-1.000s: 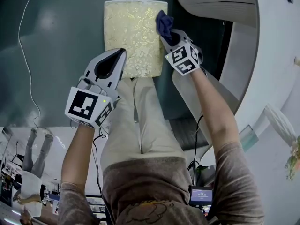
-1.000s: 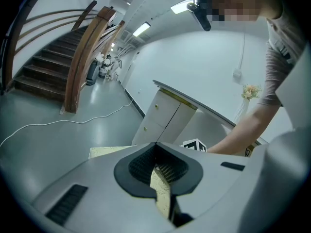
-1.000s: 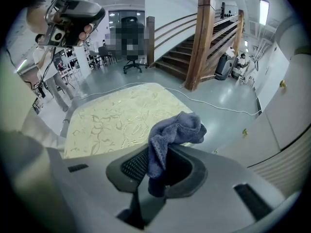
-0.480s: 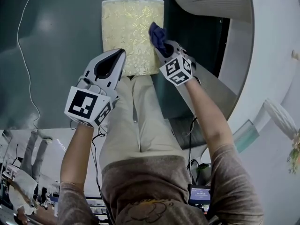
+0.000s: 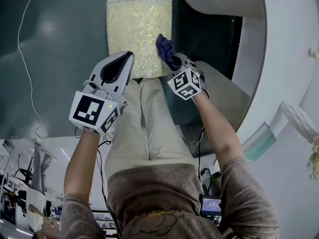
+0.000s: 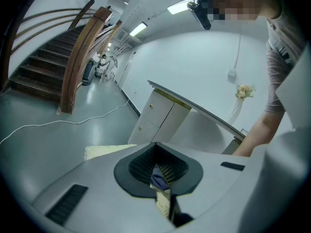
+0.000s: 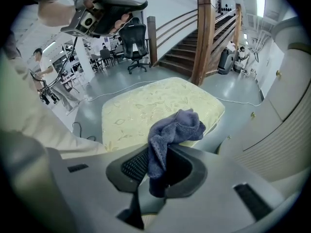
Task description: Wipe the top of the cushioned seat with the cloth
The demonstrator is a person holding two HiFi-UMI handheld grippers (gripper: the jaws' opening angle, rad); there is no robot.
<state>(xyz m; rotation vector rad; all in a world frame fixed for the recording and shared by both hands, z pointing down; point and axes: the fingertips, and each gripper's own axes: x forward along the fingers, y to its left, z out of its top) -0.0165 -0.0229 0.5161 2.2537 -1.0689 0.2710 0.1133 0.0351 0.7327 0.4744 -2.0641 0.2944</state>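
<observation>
The cushioned seat (image 5: 135, 34) is a pale yellow square pad with a leaf pattern, standing on the dark floor ahead of me. A dark blue cloth (image 5: 165, 48) is bunched in my right gripper (image 5: 171, 59), which is shut on it over the seat's near right edge. In the right gripper view the cloth (image 7: 171, 130) droops out of the jaws in front of the seat (image 7: 146, 103). My left gripper (image 5: 126, 59) hovers over the seat's near left corner, shut and holding nothing. A strip of the seat (image 6: 104, 151) shows in the left gripper view.
A white curved counter (image 5: 224, 1) stands to the right of the seat. A thin white cable (image 5: 25, 49) runs across the floor at left. The person's legs (image 5: 144, 128) are just short of the seat. A wooden staircase (image 7: 206, 38) and an office chair (image 7: 136, 40) stand beyond.
My right gripper has drawn the cloth toward me and slightly left along the seat's right side. The left gripper has stayed where it was.
</observation>
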